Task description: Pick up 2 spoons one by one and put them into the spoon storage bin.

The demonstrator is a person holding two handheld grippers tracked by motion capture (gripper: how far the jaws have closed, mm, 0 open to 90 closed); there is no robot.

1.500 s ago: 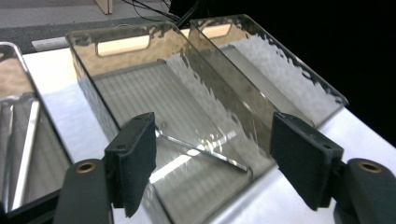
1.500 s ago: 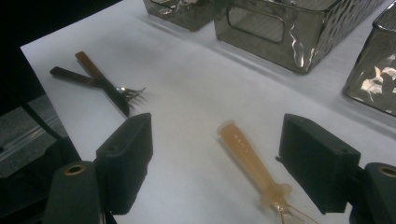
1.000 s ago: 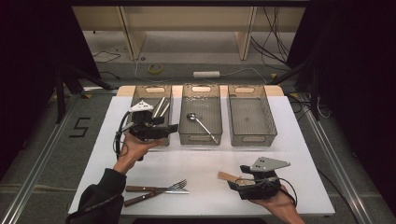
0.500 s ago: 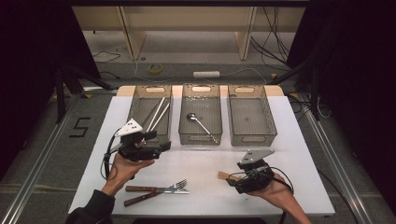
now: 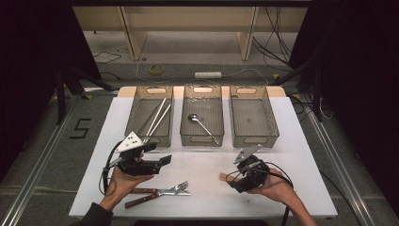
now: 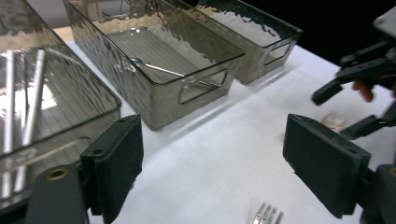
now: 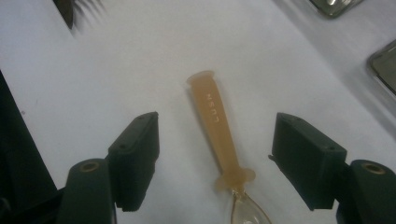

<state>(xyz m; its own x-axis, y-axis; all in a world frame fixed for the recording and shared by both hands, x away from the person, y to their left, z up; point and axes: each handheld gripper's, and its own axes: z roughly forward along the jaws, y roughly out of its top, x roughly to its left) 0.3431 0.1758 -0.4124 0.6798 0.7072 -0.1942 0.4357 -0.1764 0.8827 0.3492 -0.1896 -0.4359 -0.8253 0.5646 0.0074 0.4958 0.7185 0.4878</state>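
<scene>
1. The right gripper [image 7: 215, 161] hangs just above a small spoon with an orange plastic handle [image 7: 215, 122] that lies flat on the white table [image 5: 207, 162]; its jaws stand wide apart, one on each side of the handle, touching nothing

2. To do the step well, judged from this pose: the gripper should come straight down with the handle midway between the pads and close across the narrow width near the collar; the glassy bowl at the bottom edge looks slippery, so it is best avoided

3. The left gripper [image 6: 212, 163] is held over the table near the left tray [image 5: 151, 115], jaws spread and empty; the forks [image 5: 164, 190] lie just in front of it

4. The middle tray [image 5: 201, 117] holds a metal spoon [image 5: 200, 123]; the right tray [image 5: 253, 115] looks empty

5. Compared with one second ago, the left gripper has drawn back from the left tray toward the forks, and the right gripper has shifted slightly over the orange-handled spoon
</scene>
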